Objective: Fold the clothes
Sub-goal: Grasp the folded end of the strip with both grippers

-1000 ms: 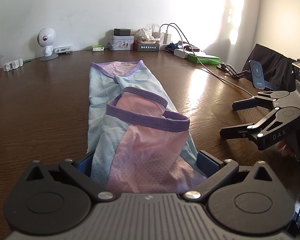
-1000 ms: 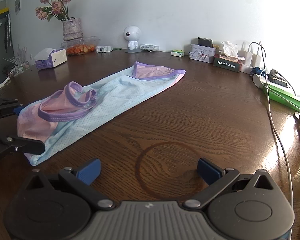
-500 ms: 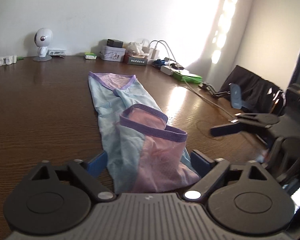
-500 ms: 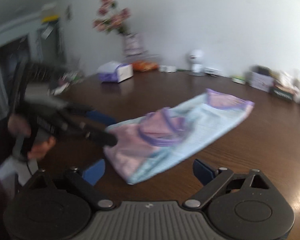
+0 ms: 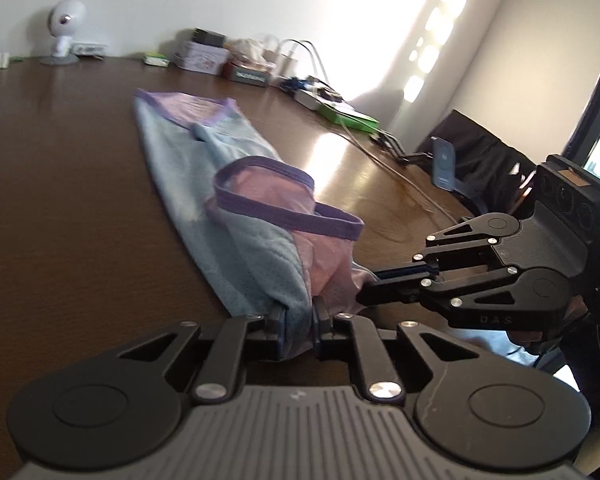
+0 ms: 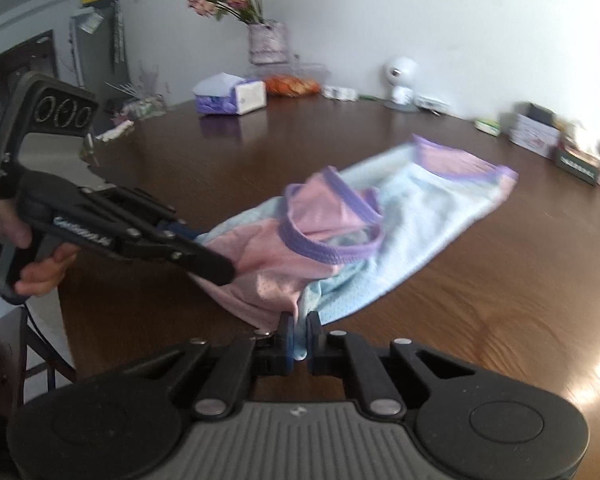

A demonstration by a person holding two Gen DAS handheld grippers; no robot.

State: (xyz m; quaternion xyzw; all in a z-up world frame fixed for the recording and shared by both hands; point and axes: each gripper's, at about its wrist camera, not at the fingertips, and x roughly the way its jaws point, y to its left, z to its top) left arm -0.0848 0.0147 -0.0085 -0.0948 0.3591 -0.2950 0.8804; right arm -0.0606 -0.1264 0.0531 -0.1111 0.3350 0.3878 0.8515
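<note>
A light blue and pink mesh top [image 5: 224, 184] with purple trim lies lengthwise on the dark wooden table [image 5: 60, 200]; it also shows in the right wrist view [image 6: 380, 232]. My left gripper [image 5: 296, 324] is shut on the near hem corner of the top. My right gripper [image 6: 298, 340] is shut on the other near hem corner. In the left wrist view the right gripper [image 5: 374, 284] pinches the pink edge just to the right. In the right wrist view the left gripper [image 6: 214, 266] grips the pink edge at the left. The near end is slightly lifted.
A white robot figure [image 5: 64, 28], tins and boxes [image 5: 202, 56], and chargers with cables [image 5: 312, 92] line the far table edge. A vase of flowers [image 6: 266, 36] and a tissue box [image 6: 232, 98] stand at the back. A black chair [image 5: 484, 160] is at the right.
Both grippers have closed on the near hem of the top, one at each corner. The right gripper swung left to the garment. The near end has bunched and risen a little.
</note>
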